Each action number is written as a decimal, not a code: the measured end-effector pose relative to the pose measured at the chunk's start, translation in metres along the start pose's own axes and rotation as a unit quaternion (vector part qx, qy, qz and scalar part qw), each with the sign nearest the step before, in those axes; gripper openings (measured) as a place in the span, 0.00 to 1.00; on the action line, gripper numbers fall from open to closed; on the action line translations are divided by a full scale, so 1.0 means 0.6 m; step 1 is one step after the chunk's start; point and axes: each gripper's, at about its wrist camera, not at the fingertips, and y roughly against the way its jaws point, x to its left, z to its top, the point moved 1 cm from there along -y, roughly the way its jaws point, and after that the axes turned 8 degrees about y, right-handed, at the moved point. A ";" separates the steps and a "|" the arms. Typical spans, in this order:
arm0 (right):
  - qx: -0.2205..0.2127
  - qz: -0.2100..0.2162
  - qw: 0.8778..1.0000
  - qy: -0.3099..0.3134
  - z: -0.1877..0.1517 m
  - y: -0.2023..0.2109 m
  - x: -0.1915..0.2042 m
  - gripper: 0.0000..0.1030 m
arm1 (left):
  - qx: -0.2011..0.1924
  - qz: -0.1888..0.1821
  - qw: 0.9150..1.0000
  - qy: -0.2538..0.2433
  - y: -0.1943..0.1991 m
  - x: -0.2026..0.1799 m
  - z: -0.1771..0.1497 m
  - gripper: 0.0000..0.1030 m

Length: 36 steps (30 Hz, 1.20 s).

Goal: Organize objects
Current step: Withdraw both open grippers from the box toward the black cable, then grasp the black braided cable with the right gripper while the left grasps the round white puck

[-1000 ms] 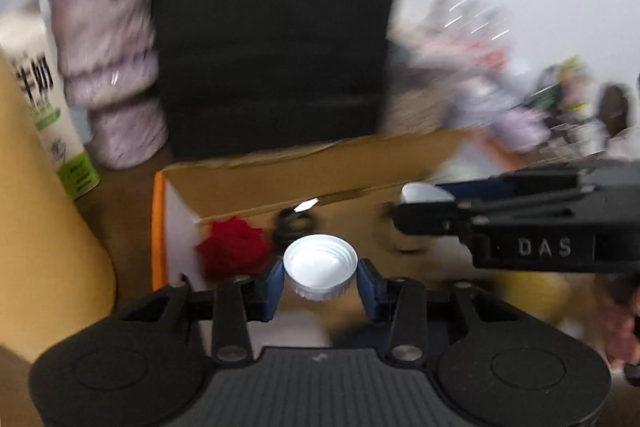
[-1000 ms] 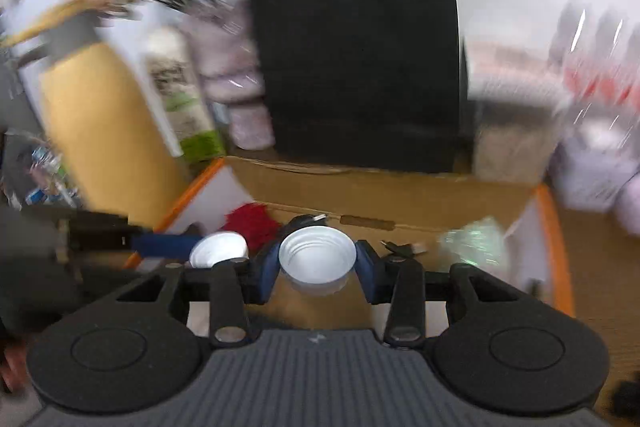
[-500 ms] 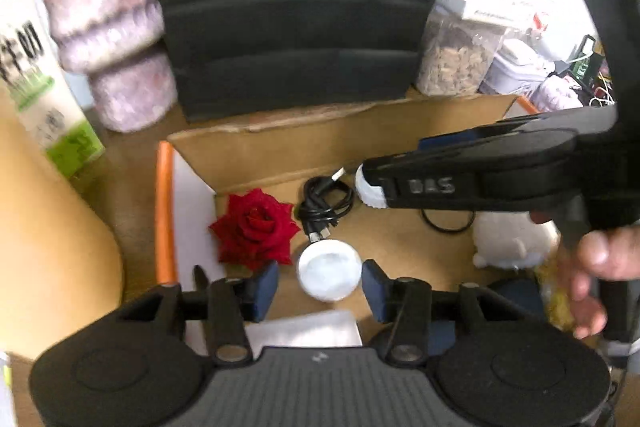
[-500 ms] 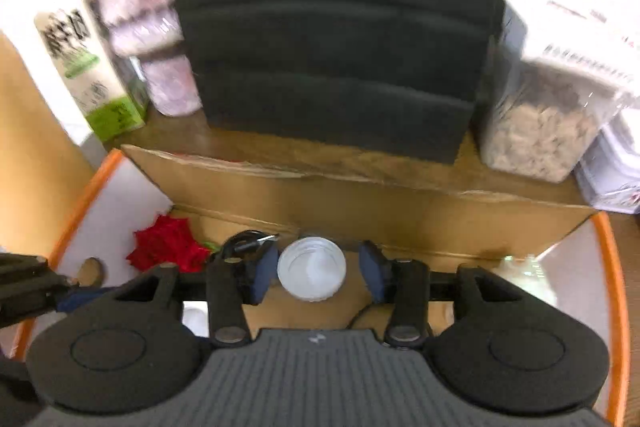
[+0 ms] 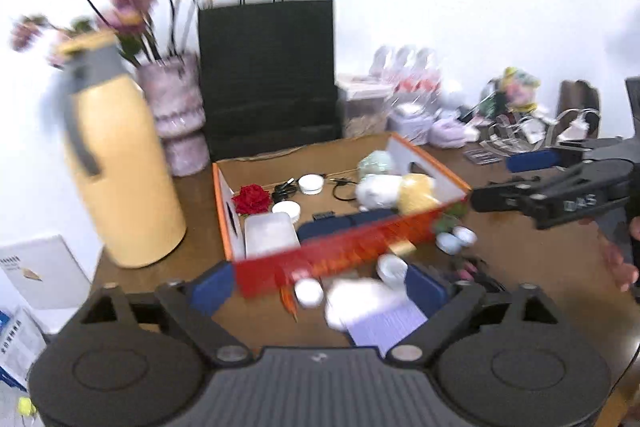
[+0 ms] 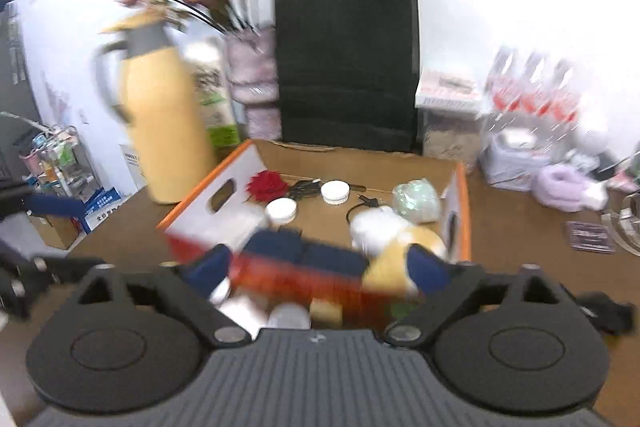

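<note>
An orange-edged cardboard box [image 5: 430, 167] [image 6: 462, 203] stands open on the wooden table. Inside lie two white lids [image 5: 311, 183] [image 5: 286, 209], also in the right wrist view [image 6: 335, 191] [image 6: 281, 209], a red rose [image 5: 252, 199] [image 6: 267, 185], a black cable [image 5: 285, 189], a plush toy [image 5: 378, 191] and a dark blue case [image 5: 340, 225]. My left gripper [image 5: 318, 287] is open and empty, low in front of the box. My right gripper [image 6: 318, 269] is open and empty at the box's near wall; it shows at the right of the left wrist view [image 5: 520, 187].
A yellow thermos [image 5: 120, 163] [image 6: 164, 119], a pink vase with flowers [image 5: 176, 115] and a black paper bag [image 5: 266, 75] [image 6: 346, 63] stand behind and left of the box. Small white lids and papers [image 5: 360, 295] lie before the box. Clutter fills the right back of the table [image 5: 500, 123].
Both grippers let go of their white lids, which now lie in the box. Both have opened wide and pulled back and up from the box.
</note>
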 end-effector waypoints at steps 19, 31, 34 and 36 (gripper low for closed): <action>-0.004 -0.101 0.993 -0.064 -0.308 0.264 0.078 1.00 | -0.004 0.018 0.997 0.078 0.129 -0.075 -0.246 1.00; 0.000 -0.094 0.995 -0.024 -0.266 0.134 0.037 0.86 | 0.027 -0.043 0.998 0.043 -0.042 -0.134 -0.173 0.69; 0.003 -0.080 0.997 -0.018 -0.241 0.086 0.016 0.76 | 0.018 -0.049 0.999 0.010 -0.100 -0.153 -0.147 0.67; 0.007 -0.076 0.997 -0.018 -0.228 0.054 0.006 0.72 | 0.024 -0.043 0.999 0.012 -0.139 -0.148 -0.128 0.64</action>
